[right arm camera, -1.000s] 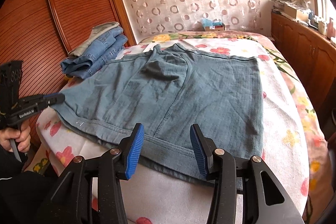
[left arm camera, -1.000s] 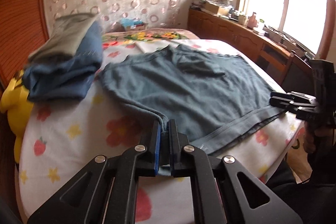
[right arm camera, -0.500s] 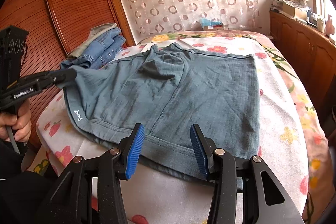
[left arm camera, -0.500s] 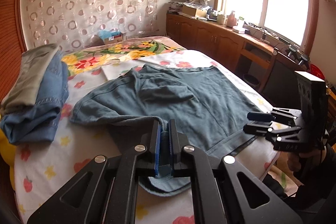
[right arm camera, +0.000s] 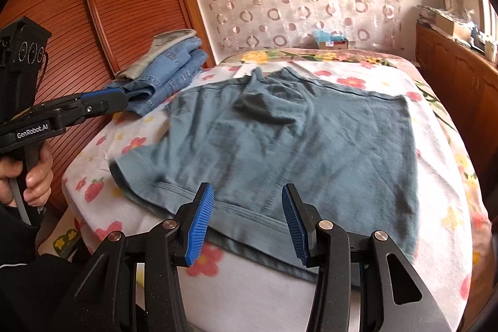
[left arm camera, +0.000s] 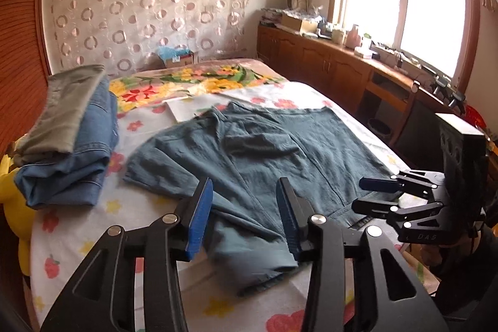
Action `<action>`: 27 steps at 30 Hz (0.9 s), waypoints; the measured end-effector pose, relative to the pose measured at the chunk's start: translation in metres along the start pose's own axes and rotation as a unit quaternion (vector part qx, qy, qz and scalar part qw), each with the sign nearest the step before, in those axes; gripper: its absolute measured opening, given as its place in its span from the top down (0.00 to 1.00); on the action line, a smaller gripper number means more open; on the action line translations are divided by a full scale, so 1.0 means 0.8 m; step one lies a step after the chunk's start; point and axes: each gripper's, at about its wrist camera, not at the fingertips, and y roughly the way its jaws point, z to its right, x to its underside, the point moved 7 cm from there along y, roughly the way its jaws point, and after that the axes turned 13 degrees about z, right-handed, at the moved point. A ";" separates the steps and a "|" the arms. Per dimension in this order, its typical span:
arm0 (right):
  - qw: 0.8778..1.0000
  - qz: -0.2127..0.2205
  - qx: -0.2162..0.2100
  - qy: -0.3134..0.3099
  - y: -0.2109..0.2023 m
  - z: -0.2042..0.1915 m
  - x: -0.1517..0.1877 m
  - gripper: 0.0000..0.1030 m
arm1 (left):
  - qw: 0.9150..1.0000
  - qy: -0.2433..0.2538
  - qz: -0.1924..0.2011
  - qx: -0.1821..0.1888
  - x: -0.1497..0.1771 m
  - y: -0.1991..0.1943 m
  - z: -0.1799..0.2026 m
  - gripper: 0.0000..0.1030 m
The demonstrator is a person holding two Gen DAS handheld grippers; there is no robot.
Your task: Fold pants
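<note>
Grey-blue pants (left arm camera: 264,151) (right arm camera: 295,139) lie spread on the flowered bed sheet (left arm camera: 93,238). My left gripper (left arm camera: 246,217) hovers over their near left corner with its jaws opening. The cloth lies loose on the sheet below the blue pads (left arm camera: 199,217), which do not press on it. From the right wrist view the left gripper (right arm camera: 119,99) hangs in the air at the left, held by a hand. My right gripper (right arm camera: 247,223) (left arm camera: 367,194) stands open just above the pants' near hem with nothing between its fingers.
Folded jeans with a grey garment on top (left arm camera: 68,145) (right arm camera: 168,73) are stacked at the bed's far left, beside a yellow plush toy (left arm camera: 12,207). A ribbed wooden wardrobe (right arm camera: 124,5) flanks the left side. Wooden cabinets (left arm camera: 326,73) run under the window.
The left gripper was shut on the pants' near left corner, lifted it and drew it inward. Now its jaws have parted and the corner has dropped onto the bed. The right gripper stays open.
</note>
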 end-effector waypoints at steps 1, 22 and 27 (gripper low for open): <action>1.000 0.000 -0.004 -0.004 0.004 -0.005 -0.002 0.54 | 1.000 0.001 0.002 -0.005 0.000 -0.003 -0.004 0.56; 0.995 -0.047 -0.088 -0.031 0.102 -0.095 0.004 0.54 | 0.995 -0.049 -0.048 -0.068 0.098 0.003 -0.088 0.23; 0.993 -0.073 -0.088 -0.033 0.127 -0.104 0.018 0.54 | 0.995 -0.045 -0.055 -0.073 0.108 0.003 -0.090 0.23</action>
